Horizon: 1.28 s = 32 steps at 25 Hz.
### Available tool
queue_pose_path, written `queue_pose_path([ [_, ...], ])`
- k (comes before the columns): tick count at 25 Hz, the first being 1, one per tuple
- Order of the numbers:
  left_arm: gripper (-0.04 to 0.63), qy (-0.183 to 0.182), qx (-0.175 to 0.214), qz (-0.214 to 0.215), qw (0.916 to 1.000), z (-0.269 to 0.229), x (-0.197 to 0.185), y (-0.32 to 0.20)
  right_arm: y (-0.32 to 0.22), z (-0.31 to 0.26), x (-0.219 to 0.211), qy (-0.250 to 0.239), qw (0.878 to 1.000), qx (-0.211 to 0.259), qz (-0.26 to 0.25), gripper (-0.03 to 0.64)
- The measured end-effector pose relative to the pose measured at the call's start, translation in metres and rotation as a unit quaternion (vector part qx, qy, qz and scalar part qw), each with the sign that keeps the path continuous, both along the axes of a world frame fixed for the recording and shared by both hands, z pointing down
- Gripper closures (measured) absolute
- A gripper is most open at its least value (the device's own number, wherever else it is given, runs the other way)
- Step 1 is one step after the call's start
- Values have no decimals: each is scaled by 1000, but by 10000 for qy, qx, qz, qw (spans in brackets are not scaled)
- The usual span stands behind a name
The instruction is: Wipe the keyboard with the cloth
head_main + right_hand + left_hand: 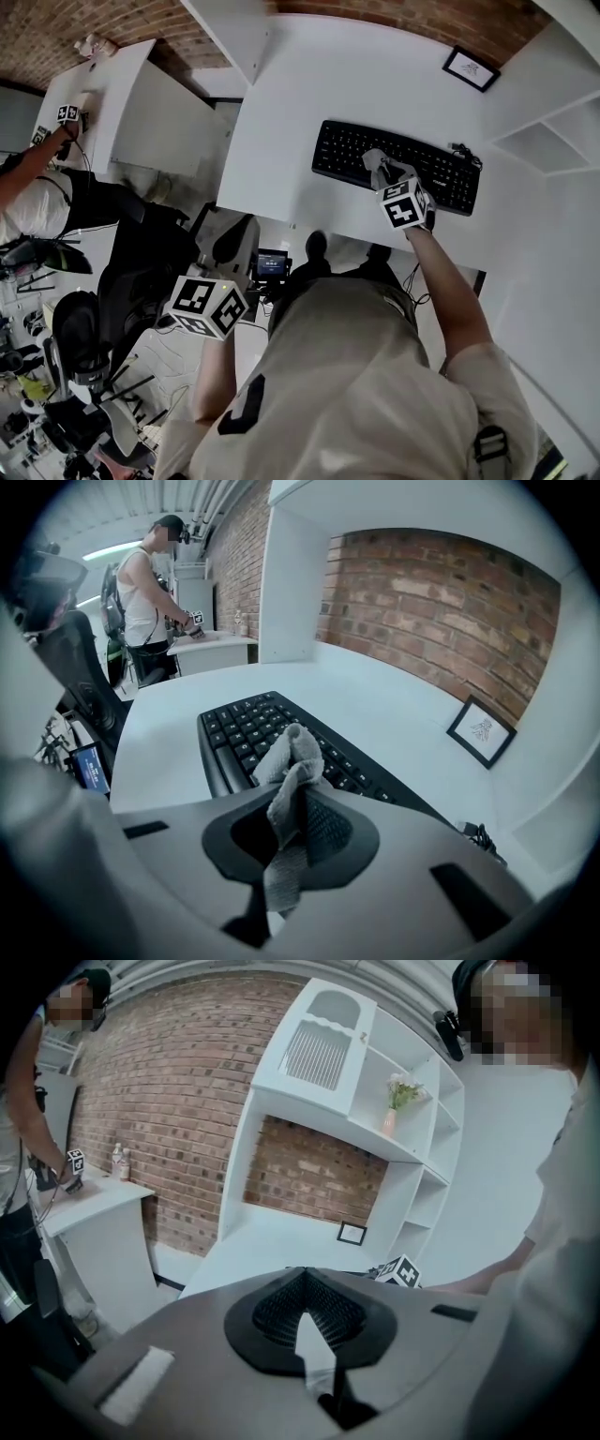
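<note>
- Grey cloth (pixel 292 752) pinched in my right gripper (pixel 298 803), over the keyboard (pixel 347 150).
- My left gripper (pixel 304 1283) hangs off the desk (pixel 309 75), jaws pressed together, empty.

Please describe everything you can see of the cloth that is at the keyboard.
The cloth is a small piece of grey, soft-looking fabric. It is bunched and creased, pinched between the closed jaws of the right gripper, with one end sticking out above the middle of the black keyboard. Whether it touches the keys cannot be told.

white desk (pixel 309 84), keyboard (pixel 345 153), picture frame (pixel 472 67)
</note>
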<state>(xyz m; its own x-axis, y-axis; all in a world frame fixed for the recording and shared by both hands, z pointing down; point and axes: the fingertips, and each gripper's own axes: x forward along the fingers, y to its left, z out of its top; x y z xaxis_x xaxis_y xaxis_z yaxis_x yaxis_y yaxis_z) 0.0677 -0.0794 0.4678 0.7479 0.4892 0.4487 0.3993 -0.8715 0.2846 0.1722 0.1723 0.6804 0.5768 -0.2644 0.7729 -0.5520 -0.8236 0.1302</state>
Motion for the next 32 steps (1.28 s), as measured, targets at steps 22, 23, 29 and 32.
queue_pose_path([
  [22, 592, -117, -174, 650, 9977, 10, 11, 55, 91, 2, -34, -171, 9957, -216, 880, 601],
  [23, 592, -115, -179, 684, 9974, 9, 12, 57, 98, 2, -36, -179, 9951, -240, 943, 601],
  [29, 592, -144, -191, 940, 9953, 12, 18, 76, 131, 3, -48, -209, 9900, -193, 1385, 601],
  [32, 592, -127, -191, 1100, 9937, 12, 21, 89, 139, 3, -51, -190, 9889, -186, 1462, 601],
])
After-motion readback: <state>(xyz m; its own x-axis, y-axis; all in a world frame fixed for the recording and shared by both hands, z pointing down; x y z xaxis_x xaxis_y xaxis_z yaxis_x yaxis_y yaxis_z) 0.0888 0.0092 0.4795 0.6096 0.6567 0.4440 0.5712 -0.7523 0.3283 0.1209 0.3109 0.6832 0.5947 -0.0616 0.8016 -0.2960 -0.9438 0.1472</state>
